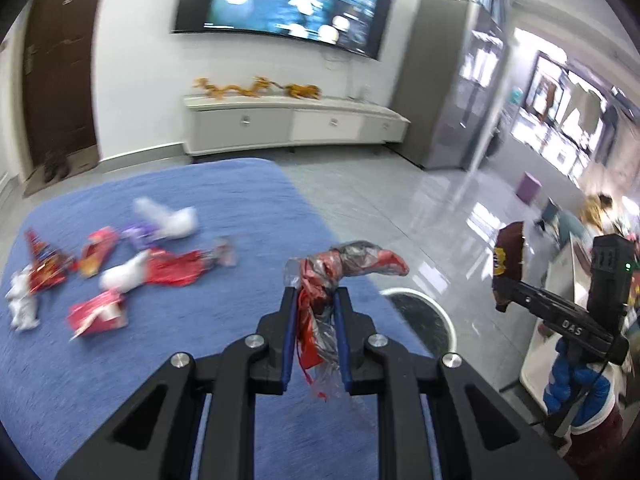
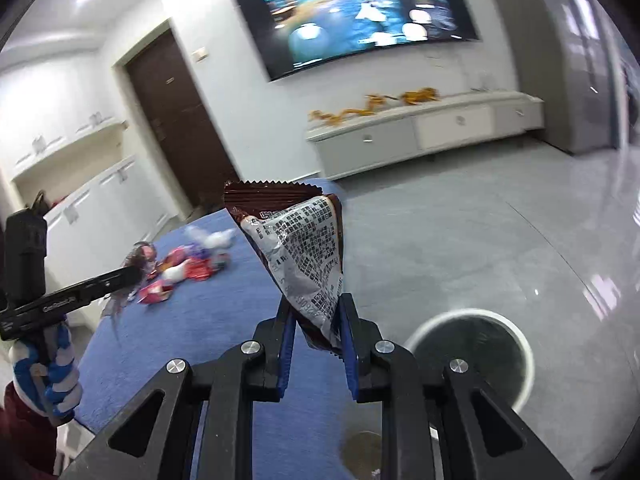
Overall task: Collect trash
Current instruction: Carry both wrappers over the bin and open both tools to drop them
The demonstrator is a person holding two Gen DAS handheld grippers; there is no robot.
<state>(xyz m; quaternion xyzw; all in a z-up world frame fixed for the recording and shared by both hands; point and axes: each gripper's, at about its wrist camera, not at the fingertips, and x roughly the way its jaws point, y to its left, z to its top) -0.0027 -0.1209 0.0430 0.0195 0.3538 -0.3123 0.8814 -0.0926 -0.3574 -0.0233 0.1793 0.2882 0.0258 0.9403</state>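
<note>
Left gripper (image 1: 317, 296): clamped on a twisted red-and-silver wrapper (image 1: 344, 264), above the blue cloth (image 1: 240, 200). Right gripper (image 2: 318, 306): clamped on a brown snack wrapper (image 2: 300, 236) (printed silver side facing the camera), upright between the blue pads. Beyond: loose trash pile (image 1: 120, 256) lying on the cloth, left of both grippers. White-rimmed bin (image 2: 472, 354) on the grey floor, just beside the cloth edge.

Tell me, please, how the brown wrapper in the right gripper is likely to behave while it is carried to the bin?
The brown wrapper looks thin and creased, so it is probably very light and floppy. It stands up above the right gripper, pinched only by its lower corner, so it may sway or fold over. Its glossy film could slip if the grip loosens before the bin.
</note>
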